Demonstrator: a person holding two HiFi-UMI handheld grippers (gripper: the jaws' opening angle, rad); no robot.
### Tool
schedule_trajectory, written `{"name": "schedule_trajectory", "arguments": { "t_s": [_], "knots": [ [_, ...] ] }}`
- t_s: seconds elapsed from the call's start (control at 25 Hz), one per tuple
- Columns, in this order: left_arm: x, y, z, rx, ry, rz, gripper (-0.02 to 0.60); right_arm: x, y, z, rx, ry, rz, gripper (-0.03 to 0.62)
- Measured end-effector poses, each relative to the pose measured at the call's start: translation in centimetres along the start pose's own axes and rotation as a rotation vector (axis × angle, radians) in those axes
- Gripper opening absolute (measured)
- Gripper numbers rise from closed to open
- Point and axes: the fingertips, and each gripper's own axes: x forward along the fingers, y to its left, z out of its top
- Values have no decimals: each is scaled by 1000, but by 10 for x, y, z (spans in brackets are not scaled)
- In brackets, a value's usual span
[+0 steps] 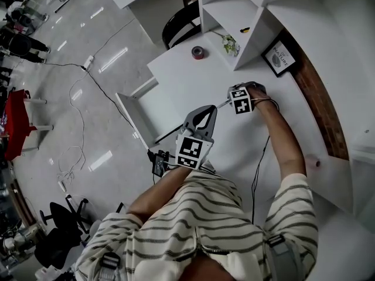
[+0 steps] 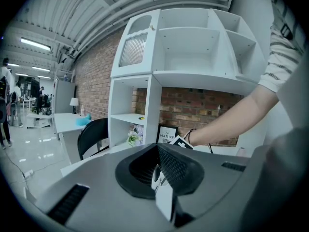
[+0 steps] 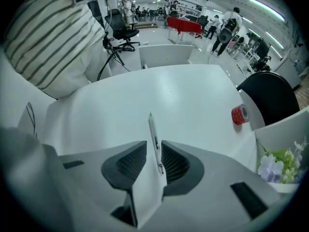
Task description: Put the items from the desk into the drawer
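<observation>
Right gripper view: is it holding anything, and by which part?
Yes: the right gripper holds a pen, jaws closed on its clip end; the rest of the pen sticks out over the desk.

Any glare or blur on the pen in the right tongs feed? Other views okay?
Right gripper view: even light, pen sharp between the right tongs, strong fisheye curving with dark corners. Left gripper view: sharp, same dark corners. Head view: glare streaks only on the floor.
</observation>
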Motion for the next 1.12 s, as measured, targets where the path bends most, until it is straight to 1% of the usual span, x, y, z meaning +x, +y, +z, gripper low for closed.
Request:
{"name": "schedule_trajectory", "arguments": {
  "t_s": [0.28, 0.44, 0.72, 1.12],
  "knots": [
    [7, 4, -7, -5, 19, 0, 6, 20, -1, -3, -22, -8, 22, 83],
    [9, 6, -11, -9, 25, 5, 6, 29, -1, -5, -15, -8, 33, 83],
    [12, 9, -17, -22, 34, 8, 6, 41, -5, -7, -51, 13, 43, 83],
    [16, 11, -24, -33, 50, 5, 6, 51, -6, -14, -74, 29, 63, 83]
  ]
}}
